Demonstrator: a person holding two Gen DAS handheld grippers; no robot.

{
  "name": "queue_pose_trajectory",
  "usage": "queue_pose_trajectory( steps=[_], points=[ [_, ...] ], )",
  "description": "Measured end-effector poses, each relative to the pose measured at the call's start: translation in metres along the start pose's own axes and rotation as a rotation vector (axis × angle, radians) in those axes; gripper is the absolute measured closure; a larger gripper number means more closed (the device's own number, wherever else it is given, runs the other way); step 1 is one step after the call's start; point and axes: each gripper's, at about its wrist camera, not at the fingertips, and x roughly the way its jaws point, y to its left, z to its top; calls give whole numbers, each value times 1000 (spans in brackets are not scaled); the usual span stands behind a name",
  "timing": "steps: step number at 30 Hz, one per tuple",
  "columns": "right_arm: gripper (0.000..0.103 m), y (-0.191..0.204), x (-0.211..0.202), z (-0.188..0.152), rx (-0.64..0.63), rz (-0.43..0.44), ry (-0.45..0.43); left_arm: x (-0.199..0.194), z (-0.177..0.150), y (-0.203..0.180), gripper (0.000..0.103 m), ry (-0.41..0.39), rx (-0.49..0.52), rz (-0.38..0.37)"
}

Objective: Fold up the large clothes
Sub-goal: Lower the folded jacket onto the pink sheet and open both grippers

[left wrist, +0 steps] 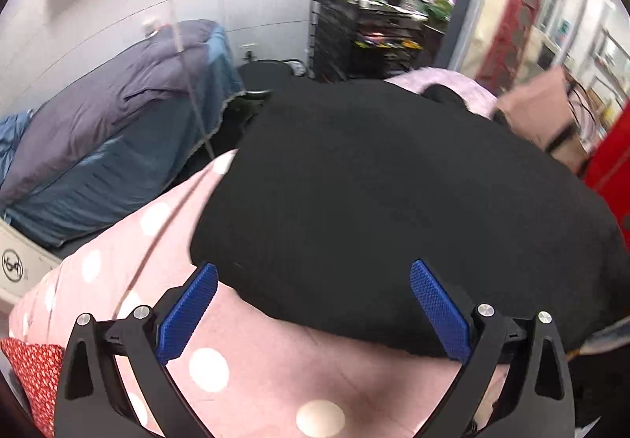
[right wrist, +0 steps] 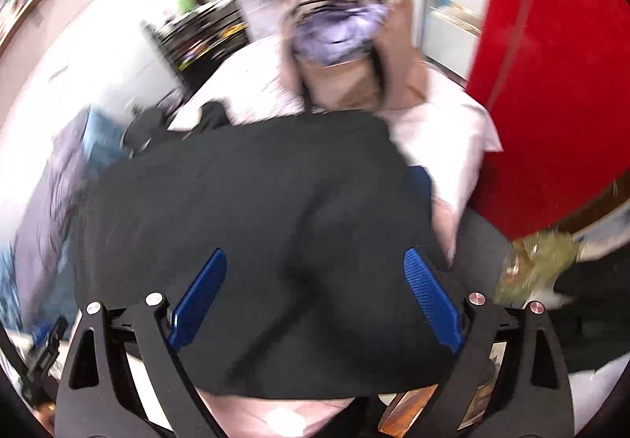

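A large black garment (left wrist: 374, 193) lies spread over a pink sheet with white dots (left wrist: 220, 351). My left gripper (left wrist: 315, 272) is open, its blue pads (left wrist: 189, 312) wide apart just above the garment's near edge, holding nothing. In the right wrist view, which is motion-blurred, the same black garment (right wrist: 256, 221) fills the middle. My right gripper (right wrist: 315, 260) is open over it, blue pads (right wrist: 431, 296) spread, empty.
A bed with grey and blue covers (left wrist: 110, 115) stands at the left. A dark shelf unit with bottles (left wrist: 354, 28) is at the back. A pink bag (right wrist: 346, 52) with purple cloth lies beyond the garment. A red object (right wrist: 551, 75) stands at the right.
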Motion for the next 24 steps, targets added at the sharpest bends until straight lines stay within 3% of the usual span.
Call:
queue_pose_trajectory(
  steps=[7, 13, 17, 24],
  points=[
    [12, 85, -3, -41, -299, 12, 40, -18, -13, -36, 6, -3, 88, 26],
    [12, 125, -6, -74, -469, -32, 58, -23, -21, -44, 6, 49, 113, 40],
    [12, 137, -11, -90, -537, -64, 57, -23, -28, -46, 6, 72, 130, 60],
    [12, 139, -10, -101, -549, -79, 76, -27, -37, -48, 6, 89, 140, 67]
  ],
)
